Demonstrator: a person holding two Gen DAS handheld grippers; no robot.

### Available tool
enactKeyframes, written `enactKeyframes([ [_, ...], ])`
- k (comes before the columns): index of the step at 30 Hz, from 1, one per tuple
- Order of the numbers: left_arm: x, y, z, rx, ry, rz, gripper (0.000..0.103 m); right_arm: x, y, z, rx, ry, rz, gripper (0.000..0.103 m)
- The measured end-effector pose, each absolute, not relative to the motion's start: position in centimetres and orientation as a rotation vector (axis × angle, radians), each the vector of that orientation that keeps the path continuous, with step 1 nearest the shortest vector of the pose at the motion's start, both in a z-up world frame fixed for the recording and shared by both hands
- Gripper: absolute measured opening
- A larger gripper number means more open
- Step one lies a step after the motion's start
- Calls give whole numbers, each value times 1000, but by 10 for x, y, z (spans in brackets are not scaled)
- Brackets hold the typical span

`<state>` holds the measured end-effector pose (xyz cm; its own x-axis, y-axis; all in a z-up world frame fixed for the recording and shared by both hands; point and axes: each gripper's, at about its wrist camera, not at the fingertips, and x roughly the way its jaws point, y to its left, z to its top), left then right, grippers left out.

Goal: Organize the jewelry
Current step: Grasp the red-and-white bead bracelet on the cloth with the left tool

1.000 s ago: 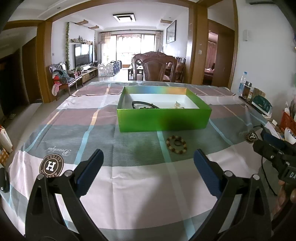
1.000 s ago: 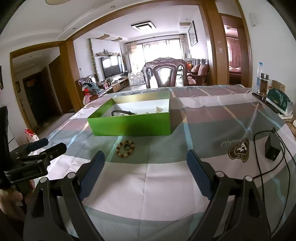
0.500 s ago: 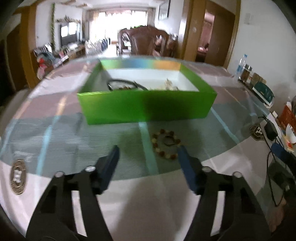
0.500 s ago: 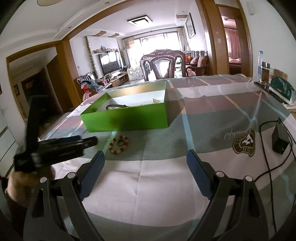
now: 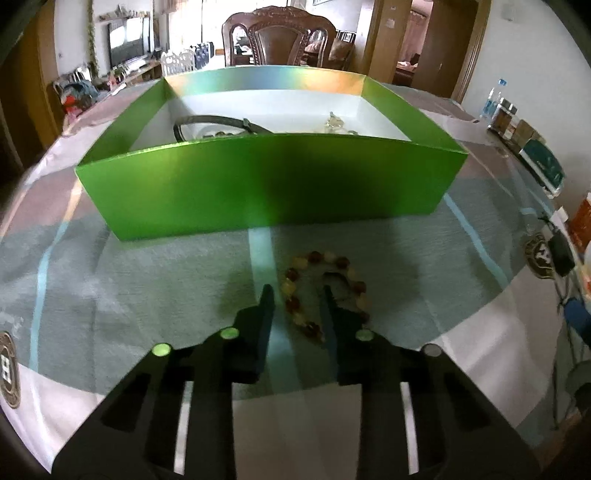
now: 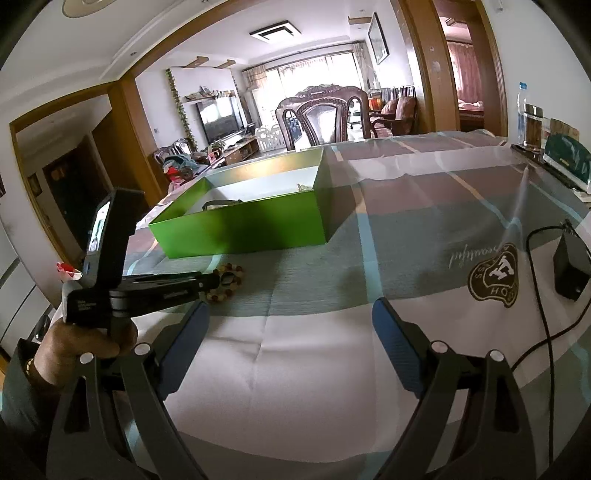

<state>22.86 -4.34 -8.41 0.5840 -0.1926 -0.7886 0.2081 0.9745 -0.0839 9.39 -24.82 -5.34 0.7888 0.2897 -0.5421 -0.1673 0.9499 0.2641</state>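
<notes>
Green box [image 5: 269, 184] on the tabletop [image 5: 110, 273]; just before it lies the bracelet [image 5: 321, 291], straddled by the left tongs [image 5: 295, 295], seemingly not yet clamped. Only the right view shows the right tongs [image 6: 291, 325], spread wide, holding nothing.

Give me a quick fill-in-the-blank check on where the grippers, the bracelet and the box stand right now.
1. The beaded bracelet lies on the tablecloth, outside the ____ box.
2. The ____ gripper has its fingers straddling one side of the bracelet.
3. The right gripper is ____, with nothing between its fingers.
4. Behind the box stands a wooden ____.

Missing words: green; left; open; chair
</notes>
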Motion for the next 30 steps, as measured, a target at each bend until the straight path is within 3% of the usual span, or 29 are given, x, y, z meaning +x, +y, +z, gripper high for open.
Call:
enactKeyframes([
  [5, 231, -40, -84, 24, 917, -225, 8, 96, -250, -54, 211, 625, 253, 88],
  [11, 227, -38, -72, 9, 860, -239, 7, 96, -249, -50, 196, 620, 257, 88],
  [21, 152, 10, 35, -94, 552, -323, 7, 123, -204, -34, -8, 645, 274, 88],
  [28, 129, 50, 24, -127, 566, -264, 7, 183, -131, -51, -160, 760, 354, 87],
  [30, 129, 58, 15, -142, 586, -253, 7, 203, -112, -65, -194, 829, 364, 80],
])
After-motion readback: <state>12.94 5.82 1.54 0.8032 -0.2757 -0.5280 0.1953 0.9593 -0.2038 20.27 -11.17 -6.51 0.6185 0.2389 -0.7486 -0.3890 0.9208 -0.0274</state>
